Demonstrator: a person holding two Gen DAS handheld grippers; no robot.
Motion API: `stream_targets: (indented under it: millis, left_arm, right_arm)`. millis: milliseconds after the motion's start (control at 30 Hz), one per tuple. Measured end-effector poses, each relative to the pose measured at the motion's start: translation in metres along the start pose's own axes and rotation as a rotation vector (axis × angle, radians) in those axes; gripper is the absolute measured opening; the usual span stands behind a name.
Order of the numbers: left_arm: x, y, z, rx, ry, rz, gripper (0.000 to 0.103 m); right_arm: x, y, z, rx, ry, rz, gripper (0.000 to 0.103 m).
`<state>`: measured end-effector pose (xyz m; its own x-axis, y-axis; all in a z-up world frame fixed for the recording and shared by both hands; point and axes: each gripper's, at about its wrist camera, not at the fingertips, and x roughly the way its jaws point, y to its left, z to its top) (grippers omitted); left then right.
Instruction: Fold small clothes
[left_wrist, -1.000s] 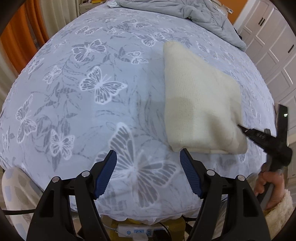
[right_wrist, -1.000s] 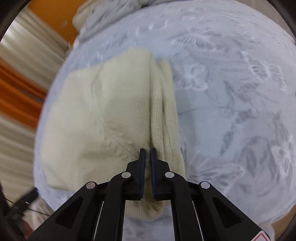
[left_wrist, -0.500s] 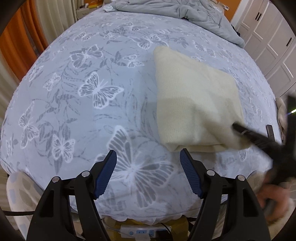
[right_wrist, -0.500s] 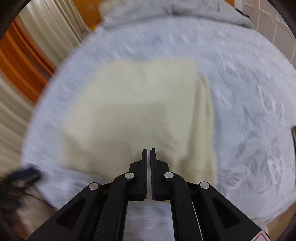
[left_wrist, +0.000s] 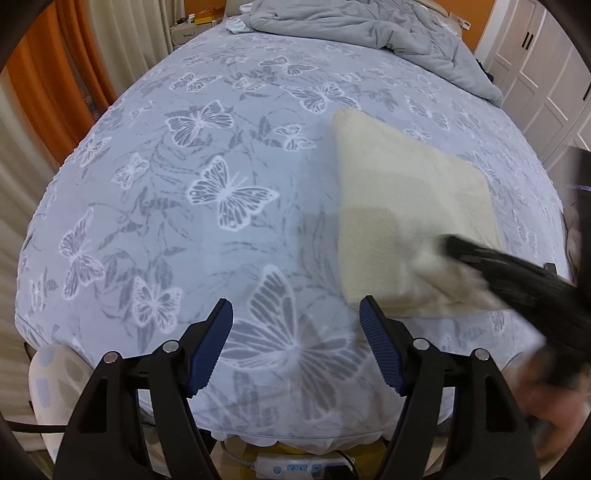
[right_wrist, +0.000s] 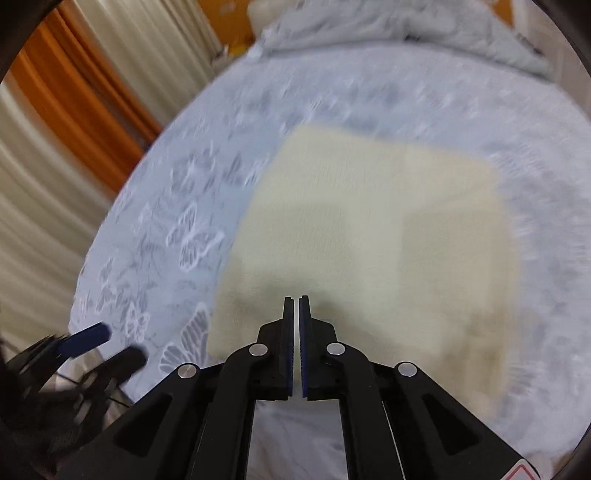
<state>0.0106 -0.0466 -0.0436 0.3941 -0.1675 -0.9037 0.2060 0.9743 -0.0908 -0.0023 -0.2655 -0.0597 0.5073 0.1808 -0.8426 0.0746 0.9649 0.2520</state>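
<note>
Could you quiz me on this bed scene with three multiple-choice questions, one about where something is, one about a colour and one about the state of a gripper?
1. Where does the folded cream garment lie?
A. On the butterfly-print bedspread
B. On the floor
C. On top of the grey quilt

2. What colour are the pads of the left gripper?
A. Red
B. Blue
C. Yellow

3. How do the two grippers stand?
A. Both wide open
B. Left shut, right open
C. Left open with nothing in it, right gripper shut

Answers: 1 A, the garment rests flat on the patterned spread, well short of the quilt bunched at the far end. 2 B, its ribbed pads are dark blue. 3 C, bare bedspread shows between the left jaws, while the right fingers meet.
</note>
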Motion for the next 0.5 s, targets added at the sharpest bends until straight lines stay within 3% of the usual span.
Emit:
stream_targets:
  millis: [67,133,200,300,367,433,500]
  left_arm:
    - [0.003,-0.002,0.002,-0.002,0.007,-0.006,0.069]
    - [0.005,-0.008,0.003,0.011,0.006,-0.009,0.069]
    - [0.007,-0.016,0.004,0.026,0.005,-0.012,0.069]
    - [0.008,-0.027,0.007,0.051,0.006,-0.010,0.069]
    - [0.009,-0.034,0.009,0.060,0.005,-0.010,0.069]
    - [0.013,-0.042,0.013,0.064,0.006,-0.014,0.069]
    - [0.019,-0.051,0.018,0.071,0.007,-0.017,0.069]
  right_arm:
    - [-0.011,-0.026,-0.014,0.029,-0.011,-0.072,0.003]
    - [0.007,-0.058,-0.032,0.081,0.060,-0.166,0.000]
    - [0.038,-0.083,-0.050,0.125,0.137,-0.164,0.000]
    - [0.020,-0.081,-0.041,0.167,0.092,-0.116,0.000]
    - [-0.009,-0.080,-0.031,0.182,0.003,-0.098,0.004]
    - [-0.024,-0.084,-0.026,0.168,-0.048,-0.137,0.011]
    - [-0.012,-0.092,-0.025,0.139,-0.017,-0.195,0.011]
